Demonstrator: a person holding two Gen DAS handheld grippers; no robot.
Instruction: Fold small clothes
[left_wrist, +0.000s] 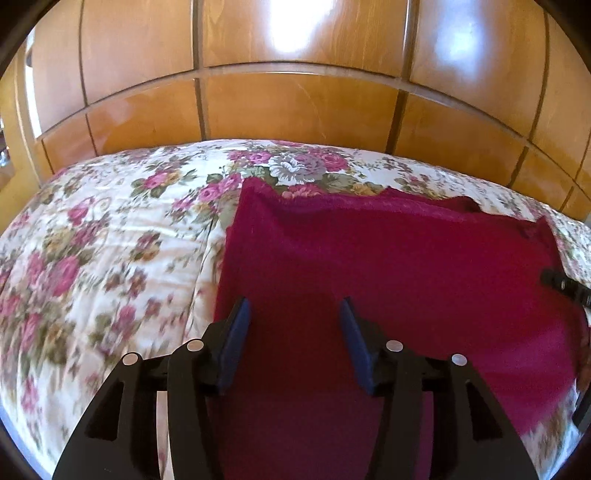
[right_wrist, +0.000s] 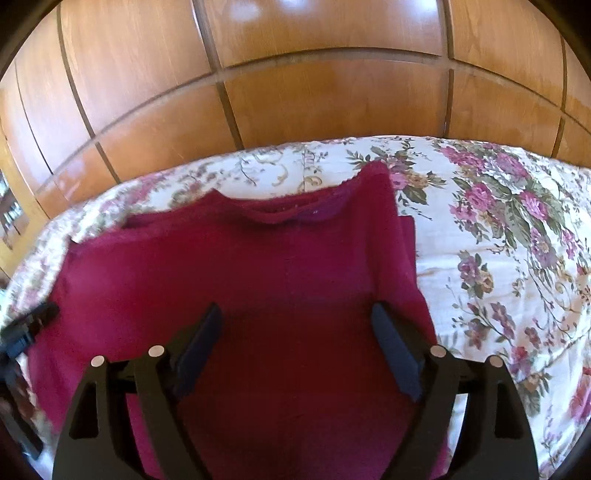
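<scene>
A dark red knit garment (left_wrist: 388, 258) lies flat on a floral bedspread (left_wrist: 110, 236), neckline at the far edge. It also shows in the right wrist view (right_wrist: 240, 266). My left gripper (left_wrist: 295, 310) is open and empty, hovering over the garment's near left part. My right gripper (right_wrist: 297, 314) is open and empty over the garment's near right part. The right gripper's tip shows at the left wrist view's right edge (left_wrist: 565, 286); the left gripper's tip shows at the right wrist view's left edge (right_wrist: 29, 321).
The floral bedspread (right_wrist: 498, 258) stretches left and right of the garment. A glossy wooden panelled wall (left_wrist: 295, 107) stands just behind the bed's far edge, also in the right wrist view (right_wrist: 314, 103).
</scene>
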